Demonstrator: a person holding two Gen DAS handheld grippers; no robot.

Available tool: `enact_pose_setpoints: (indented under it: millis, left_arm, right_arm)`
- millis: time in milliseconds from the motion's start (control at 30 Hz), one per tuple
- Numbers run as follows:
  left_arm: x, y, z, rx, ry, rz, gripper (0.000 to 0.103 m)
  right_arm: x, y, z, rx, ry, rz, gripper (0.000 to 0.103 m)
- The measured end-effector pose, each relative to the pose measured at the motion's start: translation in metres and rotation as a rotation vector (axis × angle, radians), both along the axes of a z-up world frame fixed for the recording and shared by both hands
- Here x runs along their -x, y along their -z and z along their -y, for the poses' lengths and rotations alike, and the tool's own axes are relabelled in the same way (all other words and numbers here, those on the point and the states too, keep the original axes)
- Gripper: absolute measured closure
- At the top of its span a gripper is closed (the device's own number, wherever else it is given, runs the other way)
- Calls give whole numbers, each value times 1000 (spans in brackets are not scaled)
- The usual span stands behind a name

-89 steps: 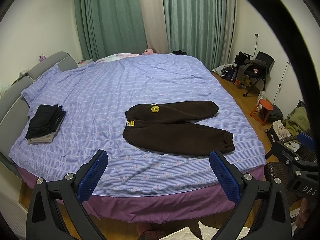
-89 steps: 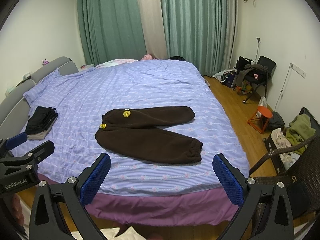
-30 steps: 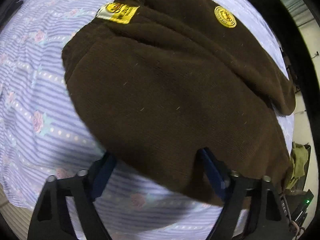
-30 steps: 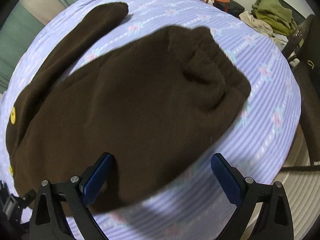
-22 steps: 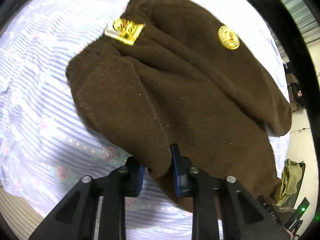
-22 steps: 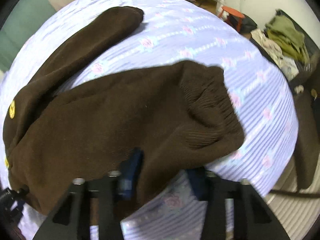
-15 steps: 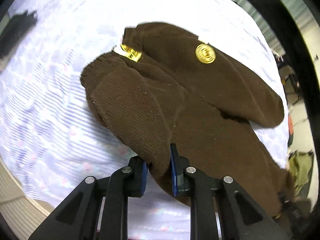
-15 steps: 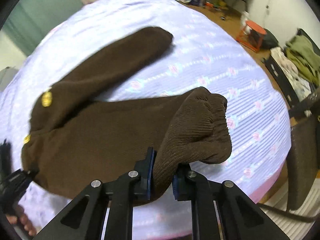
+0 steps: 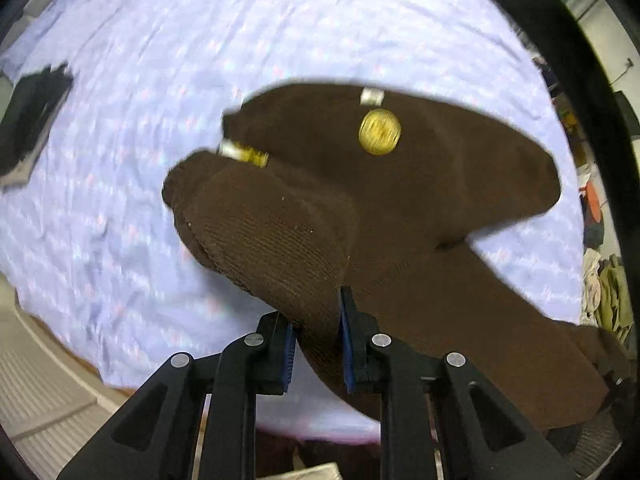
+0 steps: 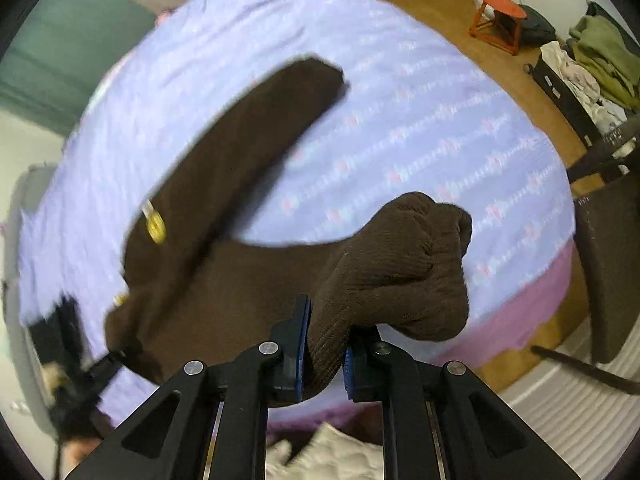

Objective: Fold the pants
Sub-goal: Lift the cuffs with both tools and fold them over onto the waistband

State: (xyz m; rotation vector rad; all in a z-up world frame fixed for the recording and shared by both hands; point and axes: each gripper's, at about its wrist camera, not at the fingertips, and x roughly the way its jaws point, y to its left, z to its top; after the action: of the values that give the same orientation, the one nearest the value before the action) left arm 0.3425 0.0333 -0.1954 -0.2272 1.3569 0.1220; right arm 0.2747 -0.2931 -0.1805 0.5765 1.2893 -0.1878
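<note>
Dark brown fleece pants [image 9: 400,200] with a round yellow patch [image 9: 379,132] lie partly on the purple striped bed [image 9: 120,160]. My left gripper [image 9: 318,344] is shut on the waist end of the near leg and holds it lifted. My right gripper [image 10: 326,350] is shut on the cuff end [image 10: 404,272] of the same leg, raised off the bed. The far leg [image 10: 260,128] still lies flat on the sheet. The left gripper also shows, blurred, at the left edge of the right wrist view [image 10: 80,368].
A folded dark clothes pile [image 9: 32,120] sits at the bed's left side. An orange stool [image 10: 500,16], a dark chair [image 10: 608,260] and heaped clothes [image 10: 600,60] stand on the wooden floor to the right. Green curtains [image 10: 60,40] hang beyond the bed.
Both grippers closed on the near pant leg and have lifted it higher off the bed. The views have pulled back, showing more of the bed.
</note>
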Motion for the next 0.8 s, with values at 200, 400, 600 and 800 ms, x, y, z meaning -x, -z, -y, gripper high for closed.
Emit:
enact_pose_setpoints:
  millis: [200,400,600,800]
  left_arm:
    - [-84,-14,-7,60,-70,112,83]
    - [-172,8,-25,60,-132,73,79]
    - [-220,30,-35,61,-104,-34,47]
    - [-206,-60,-21,-85,95,244,0]
  right_arm:
    - [-86,-25,0,53,29,194,89]
    - [-200,4,-7,106,38,235,89]
    - [-266,47,-17,122,14,151,79]
    - [-233,-16,-26,304,2,355,26]
